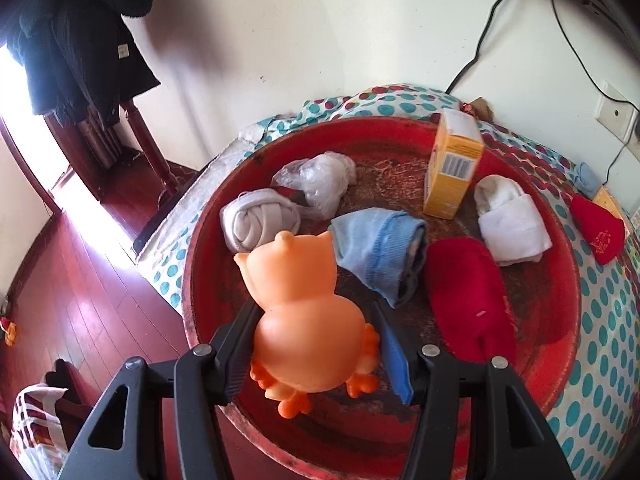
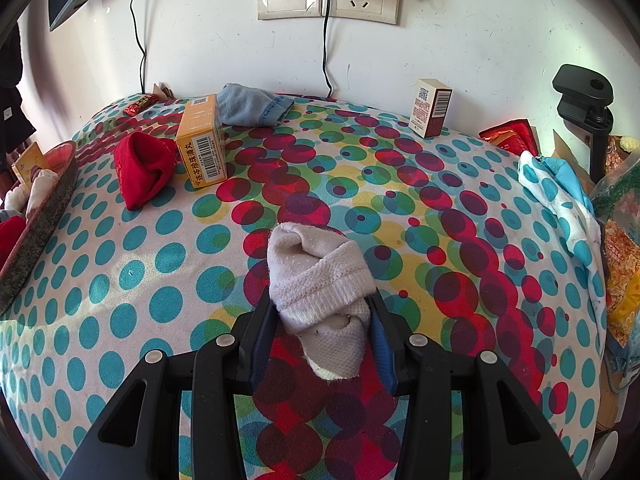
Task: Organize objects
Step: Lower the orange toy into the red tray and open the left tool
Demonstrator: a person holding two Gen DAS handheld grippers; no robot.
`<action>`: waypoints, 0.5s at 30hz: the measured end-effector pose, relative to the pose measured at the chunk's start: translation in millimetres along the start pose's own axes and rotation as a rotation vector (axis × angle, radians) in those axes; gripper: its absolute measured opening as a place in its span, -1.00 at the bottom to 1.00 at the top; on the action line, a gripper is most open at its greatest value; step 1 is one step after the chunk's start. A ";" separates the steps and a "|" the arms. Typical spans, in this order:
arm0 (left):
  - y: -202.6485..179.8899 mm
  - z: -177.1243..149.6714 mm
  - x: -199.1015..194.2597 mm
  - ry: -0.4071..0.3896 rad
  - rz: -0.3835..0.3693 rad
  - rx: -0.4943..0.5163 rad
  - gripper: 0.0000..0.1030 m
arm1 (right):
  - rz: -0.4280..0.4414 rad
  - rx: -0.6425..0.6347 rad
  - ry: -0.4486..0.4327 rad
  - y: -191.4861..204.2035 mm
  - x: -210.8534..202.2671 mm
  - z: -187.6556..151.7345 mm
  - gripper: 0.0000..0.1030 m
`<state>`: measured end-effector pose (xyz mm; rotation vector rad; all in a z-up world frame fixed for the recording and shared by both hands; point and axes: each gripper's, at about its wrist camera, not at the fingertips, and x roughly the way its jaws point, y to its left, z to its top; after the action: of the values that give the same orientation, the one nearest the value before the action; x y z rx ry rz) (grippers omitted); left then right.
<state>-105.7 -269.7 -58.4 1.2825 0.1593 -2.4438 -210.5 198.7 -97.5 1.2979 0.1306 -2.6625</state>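
Note:
My left gripper [image 1: 316, 320] is shut on an orange rubber toy [image 1: 304, 316] and holds it over the near rim of a round red tray [image 1: 192, 276]. In the tray lie a grey sock roll [image 1: 258, 222], a crumpled plastic bag [image 1: 320, 180], a blue sock [image 1: 380, 252], a red sock [image 1: 468, 296], a white sock [image 1: 508, 220] and an upright yellow box [image 1: 452, 168]. My right gripper [image 2: 320, 312] is shut on a pale pink sock roll [image 2: 320, 280], low over the dotted cloth [image 2: 140, 280].
On the cloth stand a yellow box [image 2: 202, 148], a red sock [image 2: 140, 168], a blue sock [image 2: 252, 110] and a small white and brown box [image 2: 430, 108]. The tray's edge [image 2: 44, 216] shows at left. Bags and a black clamp [image 2: 584, 100] crowd the right.

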 end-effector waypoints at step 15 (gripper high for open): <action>16.8 17.8 28.4 0.014 -0.005 -0.036 0.11 | 0.000 0.000 0.000 0.3 -0.1 0.0 -0.19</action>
<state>-127.8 -297.8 -69.9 1.2858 0.2094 -2.4255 -210.4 198.4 -97.4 1.2979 0.1307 -2.6624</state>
